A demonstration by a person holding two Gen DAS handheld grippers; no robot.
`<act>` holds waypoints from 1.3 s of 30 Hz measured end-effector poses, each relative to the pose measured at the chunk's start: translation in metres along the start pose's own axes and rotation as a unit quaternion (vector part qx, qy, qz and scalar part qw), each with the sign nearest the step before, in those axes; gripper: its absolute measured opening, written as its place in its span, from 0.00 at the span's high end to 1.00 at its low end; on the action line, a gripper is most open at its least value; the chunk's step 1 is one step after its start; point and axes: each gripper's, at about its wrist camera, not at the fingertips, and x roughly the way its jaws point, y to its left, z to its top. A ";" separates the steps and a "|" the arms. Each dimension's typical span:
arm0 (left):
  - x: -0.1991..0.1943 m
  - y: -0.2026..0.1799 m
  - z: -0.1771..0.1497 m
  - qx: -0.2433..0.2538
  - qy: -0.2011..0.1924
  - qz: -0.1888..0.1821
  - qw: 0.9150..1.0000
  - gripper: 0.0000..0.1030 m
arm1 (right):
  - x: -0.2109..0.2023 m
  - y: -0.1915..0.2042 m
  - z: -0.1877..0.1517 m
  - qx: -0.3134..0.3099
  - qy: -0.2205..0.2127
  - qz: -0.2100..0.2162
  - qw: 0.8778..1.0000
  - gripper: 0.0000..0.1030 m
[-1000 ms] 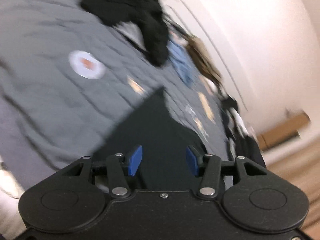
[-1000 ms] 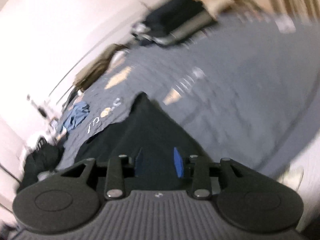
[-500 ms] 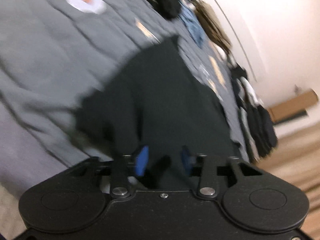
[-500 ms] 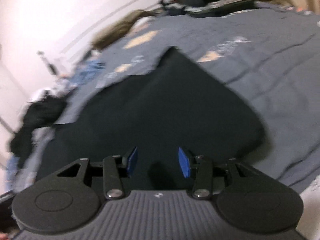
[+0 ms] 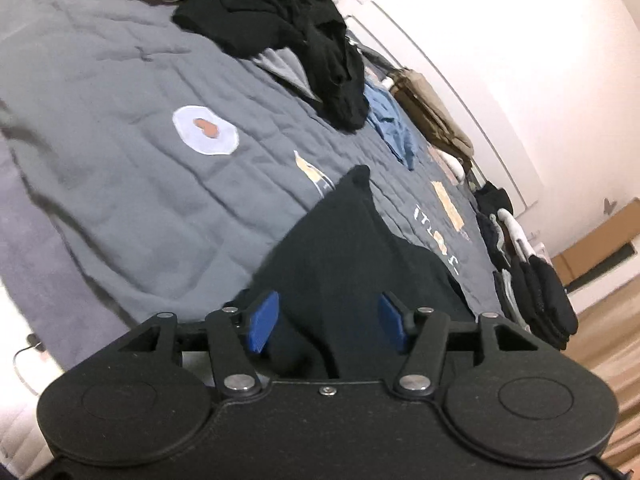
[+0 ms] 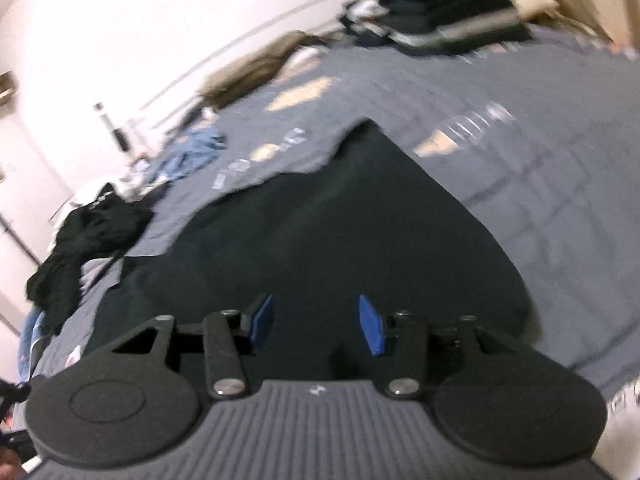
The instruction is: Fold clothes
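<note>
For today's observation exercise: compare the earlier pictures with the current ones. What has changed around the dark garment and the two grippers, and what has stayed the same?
The left gripper narrowed over the dark garment, and its jaws are now opening again. The right gripper's jaws are opening too, wider than before. The garment lies between both pairs, gripped by neither. The black clothes pile stays on the grey quilt.

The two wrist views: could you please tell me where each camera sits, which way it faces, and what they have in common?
Left wrist: sits on the left gripper, looking down along its blue pads across the dark garment and grey quilt to a black clothes pile; jaws opening, cloth between them.
Right wrist: sits on the right gripper, looking over the same garment toward a folded stack; jaws opening.
Shared: garment, quilt, blue denim.
</note>
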 end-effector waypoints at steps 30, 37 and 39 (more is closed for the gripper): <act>0.010 0.028 -0.031 -0.032 0.014 0.029 0.999 0.38 | 0.044 0.090 -0.006 -0.076 0.072 0.109 0.989 0.43; 0.019 0.013 -0.037 -0.011 -0.005 0.020 1.000 0.40 | 0.041 0.097 -0.008 -0.090 0.068 0.115 0.987 0.43; 0.021 0.007 -0.038 0.003 -0.013 0.022 1.000 0.40 | 0.041 0.097 -0.008 -0.091 0.067 0.115 0.987 0.43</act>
